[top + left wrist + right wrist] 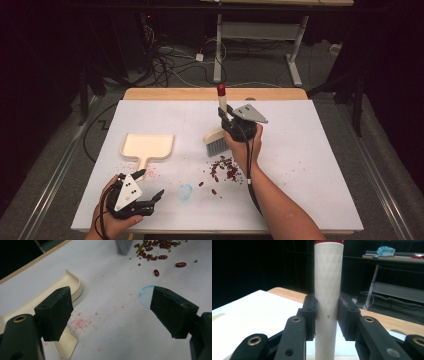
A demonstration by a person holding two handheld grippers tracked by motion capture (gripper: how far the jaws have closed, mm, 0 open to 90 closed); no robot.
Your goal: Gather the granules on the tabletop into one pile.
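Observation:
My right gripper (226, 119) is shut on the white handle (328, 297) of a hand brush (217, 142), which has a red tip at the top and grey bristles held down on the white table, just behind a heap of red beans (223, 168). The brush stands nearly upright. A cream dustpan (148, 146) lies flat at the left, its handle toward the front. My left gripper (156, 198) rests near the table's front left, open, with nothing between its jaws. In the left gripper view the dustpan (37, 305) lies behind the left jaw and the beans (152, 253) are scattered at the top.
A faint blue ring mark (184, 191) and red crumbs (80, 322) stain the table sheet (310, 165). A wooden strip (215, 93) edges the far side. Beyond it are cables and a desk frame (295, 55) on the floor.

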